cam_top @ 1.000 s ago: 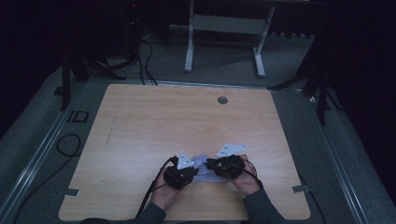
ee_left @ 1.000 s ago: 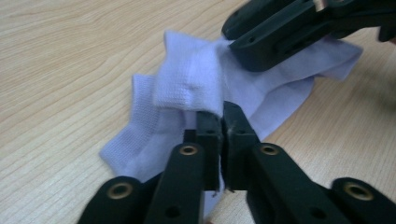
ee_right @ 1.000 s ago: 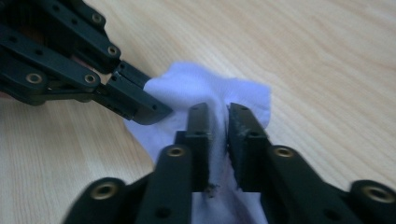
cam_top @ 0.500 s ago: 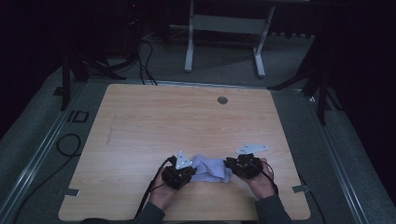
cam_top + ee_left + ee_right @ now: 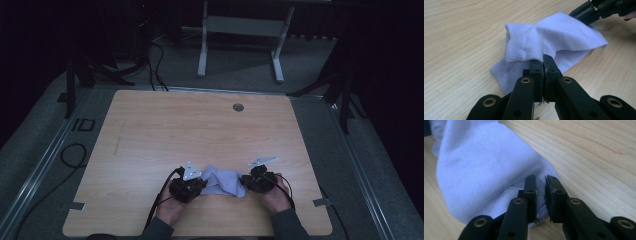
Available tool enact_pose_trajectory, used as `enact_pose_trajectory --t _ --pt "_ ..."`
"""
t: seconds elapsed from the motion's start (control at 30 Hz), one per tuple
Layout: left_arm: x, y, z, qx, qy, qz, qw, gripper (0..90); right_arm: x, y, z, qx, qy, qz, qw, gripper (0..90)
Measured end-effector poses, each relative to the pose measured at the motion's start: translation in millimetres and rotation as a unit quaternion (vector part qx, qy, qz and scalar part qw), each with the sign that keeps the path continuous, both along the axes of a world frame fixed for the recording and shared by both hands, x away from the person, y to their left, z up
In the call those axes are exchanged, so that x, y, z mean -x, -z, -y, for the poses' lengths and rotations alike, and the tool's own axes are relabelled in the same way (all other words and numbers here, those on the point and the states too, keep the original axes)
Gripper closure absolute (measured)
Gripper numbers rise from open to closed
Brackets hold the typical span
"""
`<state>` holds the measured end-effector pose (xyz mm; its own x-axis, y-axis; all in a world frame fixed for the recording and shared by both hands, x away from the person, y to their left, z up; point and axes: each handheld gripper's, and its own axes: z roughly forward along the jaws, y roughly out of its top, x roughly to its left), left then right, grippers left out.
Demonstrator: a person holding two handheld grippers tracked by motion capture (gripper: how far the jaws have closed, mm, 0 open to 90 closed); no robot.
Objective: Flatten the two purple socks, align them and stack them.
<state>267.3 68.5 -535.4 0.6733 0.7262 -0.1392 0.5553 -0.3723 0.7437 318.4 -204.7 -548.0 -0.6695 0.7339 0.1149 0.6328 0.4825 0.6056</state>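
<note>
Near the wooden surface's (image 5: 200, 130) front edge, left gripper (image 5: 542, 61) and right gripper (image 5: 540, 182) both pinch the lavender cloth (image 5: 554, 37), jaws clamped.

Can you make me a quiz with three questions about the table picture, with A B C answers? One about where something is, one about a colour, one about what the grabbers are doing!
1. Where is the cloth?
A. near the table's front edge, between the two grippers
B. by the round hole at the far edge
C. on the floor

2. What colour is the cloth?
A. red
B. pale lilac
C. black

3. What is the left gripper doing?
A. standing wide open
B. lying alone
C. pinching the cloth

Answers: 1 A, it lies between the left gripper and the right gripper. 2 B, both gripper views show light lilac fabric. 3 C, its jaws are closed on a fold.
</note>
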Motion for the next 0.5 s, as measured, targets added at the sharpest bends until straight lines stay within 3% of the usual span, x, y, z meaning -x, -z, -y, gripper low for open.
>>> enact_pose_trajectory --t 0.17,0.3,0.5 --pt "1.1 -0.8 -6.0 0.004 0.001 -0.012 0.9999 87.8 0.4 0.5 -0.2 -0.002 0.005 -0.001 1.0000 80.7" --pt "0.7 7.0 -9.4 -0.005 0.000 -0.034 0.9994 87.7 0.5 1.0 0.5 -0.007 0.009 -0.002 0.9999 80.8" --pt "-2.5 15.4 -10.2 -0.026 -0.006 -0.043 0.9987 86.0 0.9 1.1 0.4 -0.007 0.011 -0.002 0.9999 81.3"
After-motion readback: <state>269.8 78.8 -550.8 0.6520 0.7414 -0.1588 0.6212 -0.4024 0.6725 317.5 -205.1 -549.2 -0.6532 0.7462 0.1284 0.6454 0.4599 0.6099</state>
